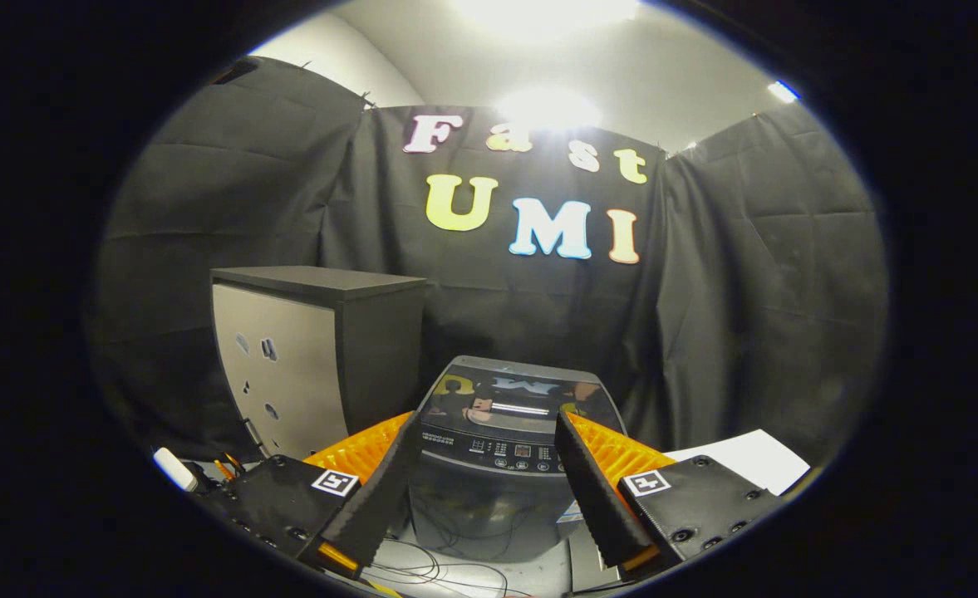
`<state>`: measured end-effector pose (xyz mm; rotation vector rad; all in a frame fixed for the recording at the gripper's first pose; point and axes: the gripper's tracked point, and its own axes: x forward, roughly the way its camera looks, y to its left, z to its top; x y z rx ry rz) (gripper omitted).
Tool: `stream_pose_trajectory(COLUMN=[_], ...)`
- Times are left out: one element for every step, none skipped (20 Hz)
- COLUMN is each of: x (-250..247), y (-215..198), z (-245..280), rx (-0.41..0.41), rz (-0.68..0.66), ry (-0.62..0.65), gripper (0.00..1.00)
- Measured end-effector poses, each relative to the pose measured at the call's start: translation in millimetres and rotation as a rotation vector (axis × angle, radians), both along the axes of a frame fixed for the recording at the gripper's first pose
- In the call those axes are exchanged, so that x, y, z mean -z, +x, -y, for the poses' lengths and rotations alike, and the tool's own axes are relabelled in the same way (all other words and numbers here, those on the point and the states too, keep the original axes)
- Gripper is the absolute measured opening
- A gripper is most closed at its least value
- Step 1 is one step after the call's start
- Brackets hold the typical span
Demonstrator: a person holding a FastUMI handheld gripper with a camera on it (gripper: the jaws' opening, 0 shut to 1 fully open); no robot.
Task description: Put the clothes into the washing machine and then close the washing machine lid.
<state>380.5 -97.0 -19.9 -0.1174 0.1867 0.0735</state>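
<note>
A small top-loading washing machine (501,448) stands just ahead of my gripper (489,432), framed between the two fingers. Its glossy dark lid (513,397) lies flat and closed, with the control panel (501,453) along its near edge. My fingers (380,490) stand wide apart and hold nothing. No clothes can be made out.
A grey cabinet (314,357) with a pale front stands left of the washer. A white sheet (746,458) lies to the right. Thin cables (430,569) trail over the surface below the washer. Small items, one white (174,469), sit at the far left.
</note>
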Motion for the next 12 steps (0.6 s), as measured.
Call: stream_pose_trajectory(x=[-0.8, -0.5, -0.3, -0.7, -1.9, -3.0, -3.2, -4.1, -3.8, -4.1, -4.3, -6.8], y=[-1.1, -0.6, -0.6, -0.5, 0.2, 2.2, 3.5, 5.9, 6.3, 8.4, 8.3, 8.5], z=[1.1, 1.2, 1.2, 1.3, 1.6, 1.2, 1.7, 3.2, 5.2, 6.0, 6.7, 6.2], rx=[-0.014, -0.026, -0.035, -0.041, -0.045, -0.049, -0.052, -0.052, -0.053, -0.052, -0.049, -0.045], rz=[0.006, 0.01, 0.008, 0.01, 0.014, 0.02, 0.025, 0.028, 0.03, 0.029, 0.029, 0.04], ry=[-0.001, 0.004, 0.01, 0.018, 0.022, 0.024, 0.022, 0.019, 0.019, 0.022, 0.026, 0.032], gripper=[0.99, 0.99, 0.99, 0.99, 0.99, 0.99, 0.99, 0.99, 0.99, 0.99, 0.99, 0.99])
